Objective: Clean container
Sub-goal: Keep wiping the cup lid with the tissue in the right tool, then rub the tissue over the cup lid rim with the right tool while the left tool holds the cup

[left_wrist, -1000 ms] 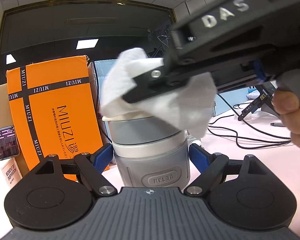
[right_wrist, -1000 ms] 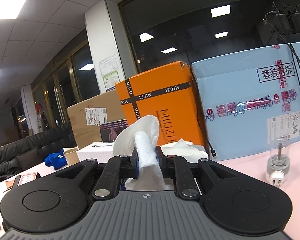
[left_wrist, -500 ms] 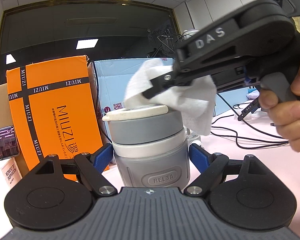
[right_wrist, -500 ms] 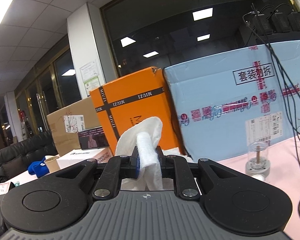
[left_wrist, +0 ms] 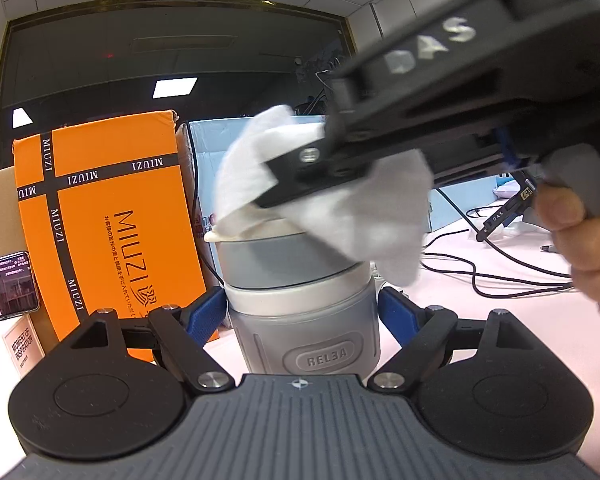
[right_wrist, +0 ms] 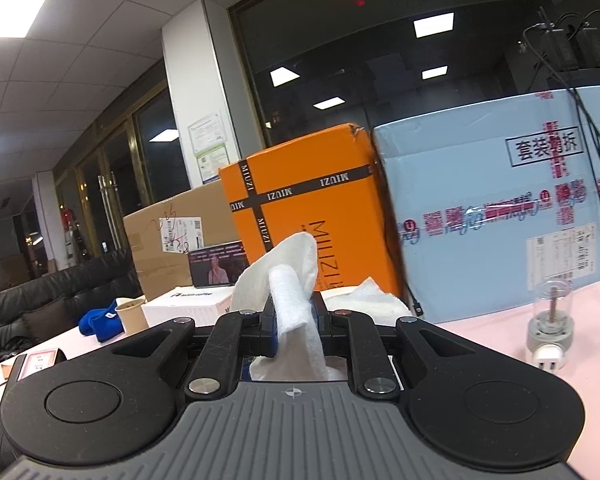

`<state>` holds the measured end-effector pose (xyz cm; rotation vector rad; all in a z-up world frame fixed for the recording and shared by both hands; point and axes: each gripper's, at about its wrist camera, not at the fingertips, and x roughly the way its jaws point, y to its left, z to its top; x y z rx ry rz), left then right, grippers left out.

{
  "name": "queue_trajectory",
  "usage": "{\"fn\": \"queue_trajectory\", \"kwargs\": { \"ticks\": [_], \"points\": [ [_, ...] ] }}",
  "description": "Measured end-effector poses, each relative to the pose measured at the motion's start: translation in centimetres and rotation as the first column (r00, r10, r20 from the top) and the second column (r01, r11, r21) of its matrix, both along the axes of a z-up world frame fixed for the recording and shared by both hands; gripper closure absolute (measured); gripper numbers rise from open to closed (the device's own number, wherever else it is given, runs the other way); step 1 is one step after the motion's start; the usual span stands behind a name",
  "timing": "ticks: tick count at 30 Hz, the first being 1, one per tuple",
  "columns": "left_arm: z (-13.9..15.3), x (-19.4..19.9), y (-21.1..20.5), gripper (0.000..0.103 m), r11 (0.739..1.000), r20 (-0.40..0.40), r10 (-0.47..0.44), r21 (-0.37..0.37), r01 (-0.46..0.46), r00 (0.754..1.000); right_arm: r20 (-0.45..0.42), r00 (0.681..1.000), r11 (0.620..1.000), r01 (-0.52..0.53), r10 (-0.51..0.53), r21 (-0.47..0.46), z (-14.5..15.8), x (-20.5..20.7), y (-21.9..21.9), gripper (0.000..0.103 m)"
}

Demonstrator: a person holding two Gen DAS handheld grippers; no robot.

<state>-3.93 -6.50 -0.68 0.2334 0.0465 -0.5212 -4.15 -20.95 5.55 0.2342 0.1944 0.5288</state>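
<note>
The left tool (left_wrist: 302, 308) grips the grey container (left_wrist: 300, 300) upright on the pink surface (left_wrist: 500, 300). Above the container, the right tool (right_wrist: 294, 320) pinches a white cloth (left_wrist: 340, 200) against its rim.

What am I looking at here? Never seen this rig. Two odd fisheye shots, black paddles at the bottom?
No robot: a person holds a handheld gripper in each hand, with a fisheye camera on each looking along its jaws. The black paddles are the gripper's own body.

The left camera shows the left gripper with its jaws clamped on a grey container standing on the pink table. The right gripper comes in from above, pressing a white cloth onto the container's rim; a hand holds its grip.

The right camera shows the right gripper's jaws shut on that cloth. Behind are an orange box, a blue box and cables.
</note>
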Motion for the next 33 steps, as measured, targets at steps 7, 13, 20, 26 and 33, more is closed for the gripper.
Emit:
{"fn": "queue_trajectory", "kwargs": {
  "ticks": [7, 13, 20, 26, 33],
  "points": [
    [-0.1, -0.6, -0.1, 0.022, 1.000, 0.001, -0.001, 0.001, 0.001, 1.000, -0.006, 1.000, 0.999, 0.030, -0.030, 0.016, 0.1, 1.6, 0.0, 0.089],
    [-0.2, -0.9, -0.2, 0.022, 1.000, 0.001, -0.001, 0.001, 0.001, 1.000, 0.000, 0.995, 0.995, 0.103, -0.103, 0.006, 0.1, 1.4, -1.5, 0.089],
    [-0.2, -1.0, -0.2, 0.022, 1.000, 0.001, -0.001, 0.001, 0.001, 1.000, 0.002, 0.989, 0.989, 0.145, -0.145, -0.013, -0.2, 0.1, -3.2, 0.089],
    [-0.1, -0.7, 0.0, 0.022, 1.000, 0.000, 0.000, 0.000, 0.000, 1.000, 0.023, 0.993, 0.993, 0.117, -0.117, -0.025, -0.4, -1.6, -2.8, 0.089],
    [0.0, -0.1, 0.1, 0.022, 1.000, -0.001, 0.000, -0.001, 0.000, 1.000, 0.041, 0.999, 0.999, 0.026, -0.024, -0.041, -0.2, -2.1, -0.6, 0.089]
  ]
}}
